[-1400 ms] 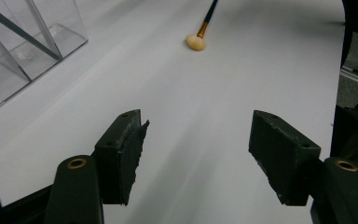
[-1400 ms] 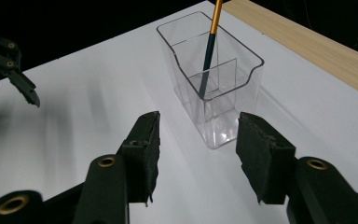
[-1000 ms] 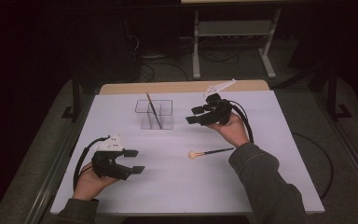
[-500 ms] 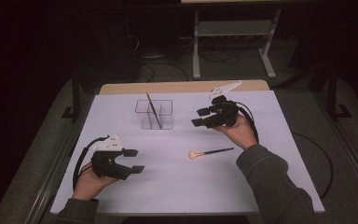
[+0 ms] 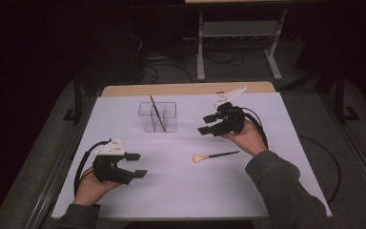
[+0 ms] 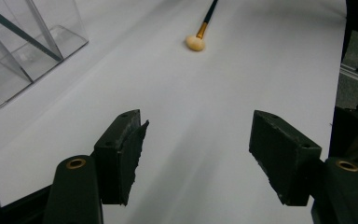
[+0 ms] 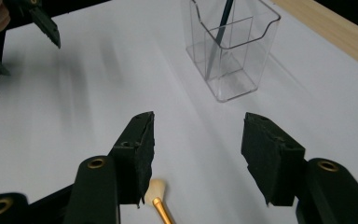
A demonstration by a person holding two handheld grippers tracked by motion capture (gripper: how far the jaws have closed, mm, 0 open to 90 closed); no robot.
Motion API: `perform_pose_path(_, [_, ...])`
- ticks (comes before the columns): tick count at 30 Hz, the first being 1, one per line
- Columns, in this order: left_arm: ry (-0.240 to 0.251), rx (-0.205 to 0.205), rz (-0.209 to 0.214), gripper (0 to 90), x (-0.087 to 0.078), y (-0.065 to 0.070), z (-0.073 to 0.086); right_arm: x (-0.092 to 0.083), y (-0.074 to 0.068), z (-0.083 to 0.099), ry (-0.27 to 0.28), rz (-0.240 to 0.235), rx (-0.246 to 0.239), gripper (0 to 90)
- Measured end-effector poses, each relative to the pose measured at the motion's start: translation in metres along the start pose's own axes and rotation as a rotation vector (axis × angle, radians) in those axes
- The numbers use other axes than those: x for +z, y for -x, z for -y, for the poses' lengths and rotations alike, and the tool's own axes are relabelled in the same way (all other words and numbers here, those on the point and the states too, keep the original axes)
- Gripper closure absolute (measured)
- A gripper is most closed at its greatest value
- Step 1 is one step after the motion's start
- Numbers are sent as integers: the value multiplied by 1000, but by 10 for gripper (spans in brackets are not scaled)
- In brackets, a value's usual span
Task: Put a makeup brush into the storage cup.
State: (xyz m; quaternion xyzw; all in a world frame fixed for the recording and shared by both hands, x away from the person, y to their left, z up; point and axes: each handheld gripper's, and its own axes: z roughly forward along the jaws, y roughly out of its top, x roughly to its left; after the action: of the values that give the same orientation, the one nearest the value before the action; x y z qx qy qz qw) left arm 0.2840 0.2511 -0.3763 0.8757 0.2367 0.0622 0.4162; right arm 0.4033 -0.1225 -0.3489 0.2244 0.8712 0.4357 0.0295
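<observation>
A makeup brush (image 5: 218, 155) with a pale head and dark handle lies flat on the white table, right of centre. My right gripper (image 5: 205, 124) hovers open just beyond it, pointing left toward a clear divided holder (image 5: 164, 125). A dark brush (image 5: 154, 109) leans upright in that holder. In the right gripper view the jaws (image 7: 198, 135) stand apart over bare table, with the pale brush head (image 7: 154, 189) beside the left jaw. My left gripper (image 5: 137, 164) rests open at the near left; its view (image 6: 198, 128) looks toward the lying brush (image 6: 196, 41).
The white table surface (image 5: 267, 191) ends in a wooden strip (image 5: 186, 89) at the far edge. Cables trail from both grippers. A metal stand (image 5: 238, 28) and dark floor lie beyond the table. The holder (image 6: 28, 51) sits far left of my left jaws.
My right hand has drifted slightly right and toward the near side, away from the holder. The left hand and the lying brush have stayed where they were.
</observation>
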Motion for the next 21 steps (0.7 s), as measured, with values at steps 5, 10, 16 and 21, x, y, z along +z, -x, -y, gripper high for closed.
perform_pose_path(5, [-3, -1, 1, 339, 1, 1, 0, 2, -3, 5, -39, 1, -30, 430])
perform_pose_path(10, [3, -5, -3, 339, 0, 2, 0, 1, -4, 9, -65, 3, -42, 438])
perform_pose_path(16, [1, -6, -3, 339, 0, 2, 0, 1, -5, 11, -82, 1, -55, 442])
perform_pose_path(21, [3, -9, -4, 338, 0, 1, 1, 2, -4, 13, -97, 2, -66, 444])
